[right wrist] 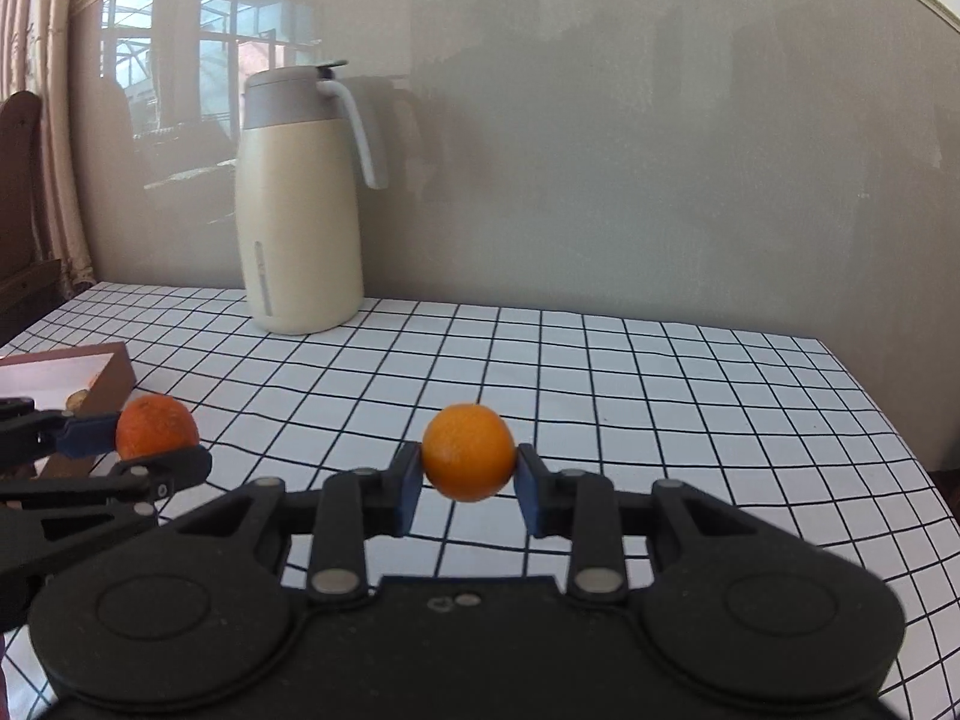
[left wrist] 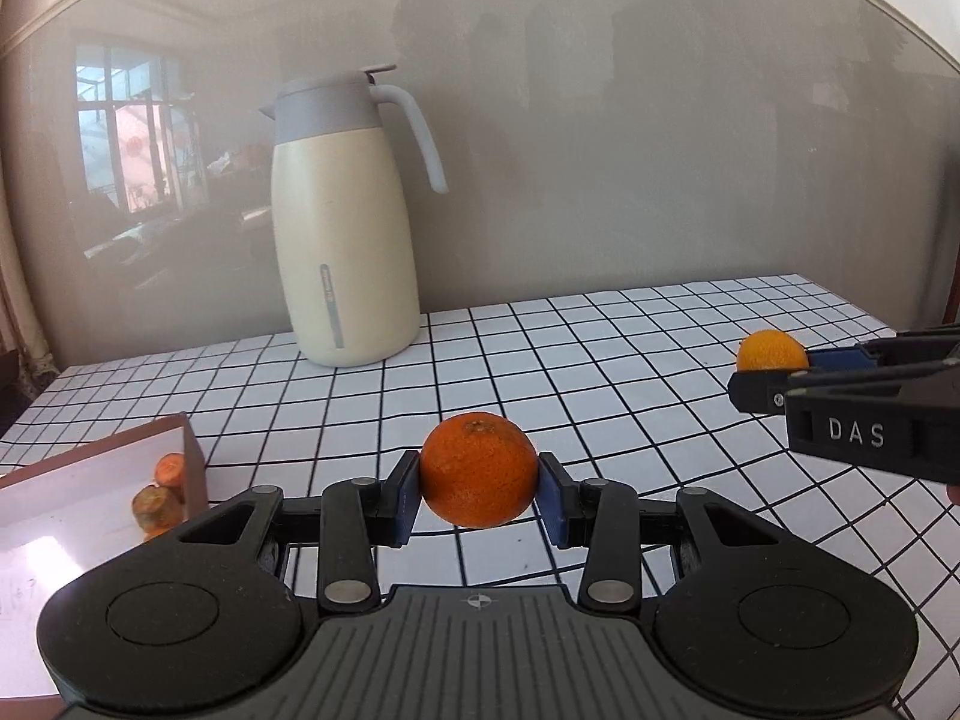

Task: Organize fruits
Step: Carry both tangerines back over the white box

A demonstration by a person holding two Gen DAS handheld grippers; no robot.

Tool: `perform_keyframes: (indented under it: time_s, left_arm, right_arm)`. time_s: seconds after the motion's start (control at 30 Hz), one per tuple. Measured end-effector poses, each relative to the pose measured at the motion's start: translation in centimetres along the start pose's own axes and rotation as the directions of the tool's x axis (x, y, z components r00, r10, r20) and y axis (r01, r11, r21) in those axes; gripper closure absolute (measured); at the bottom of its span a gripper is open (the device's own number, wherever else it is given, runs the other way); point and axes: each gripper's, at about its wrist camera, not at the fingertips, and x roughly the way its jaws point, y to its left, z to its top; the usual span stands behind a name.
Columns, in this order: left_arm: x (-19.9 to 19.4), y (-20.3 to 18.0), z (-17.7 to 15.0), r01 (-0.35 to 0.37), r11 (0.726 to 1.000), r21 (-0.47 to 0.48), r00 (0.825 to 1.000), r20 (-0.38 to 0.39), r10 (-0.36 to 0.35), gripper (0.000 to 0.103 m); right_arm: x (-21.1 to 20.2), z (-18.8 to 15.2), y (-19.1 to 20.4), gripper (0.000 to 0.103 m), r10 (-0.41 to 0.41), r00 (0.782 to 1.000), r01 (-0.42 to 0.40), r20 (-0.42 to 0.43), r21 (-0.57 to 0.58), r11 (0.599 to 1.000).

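My left gripper point(left wrist: 479, 483) is shut on a deep orange tangerine point(left wrist: 479, 468), held above the checked tablecloth. It also shows in the right wrist view point(right wrist: 157, 425) at the left. My right gripper point(right wrist: 468, 483) is shut on a lighter orange point(right wrist: 468, 451), held above the cloth. It shows in the left wrist view point(left wrist: 771, 350) at the right edge. A brown box with a white inside point(left wrist: 191, 444) lies at the left, holding a few small fruits point(left wrist: 157, 501); it also shows in the right wrist view point(right wrist: 111, 381).
A tall cream thermos jug point(left wrist: 345, 228) with a grey lid stands at the back of the table near the wall; it also shows in the right wrist view point(right wrist: 300, 204). The white cloth with black grid lines point(left wrist: 600, 372) covers the table.
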Motion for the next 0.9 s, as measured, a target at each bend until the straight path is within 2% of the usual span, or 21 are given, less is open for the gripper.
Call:
perform_keyframes:
  time_s: [0.43,0.9]
  left_arm:
    - [-3.7,5.3,-1.5,-0.075,0.997,-0.033,0.997,0.022,0.076,0.063]
    - [-7.4,10.6,-3.2,-0.171,0.983,-0.062,0.984,0.043,0.174,0.063]
  right_arm:
    - [-1.7,0.0,5.8,0.08,0.085,0.996,-0.083,0.023,-0.083,0.993]
    - [-2.6,1.4,11.1,0.08,0.184,0.982,-0.176,0.047,-0.143,0.974]
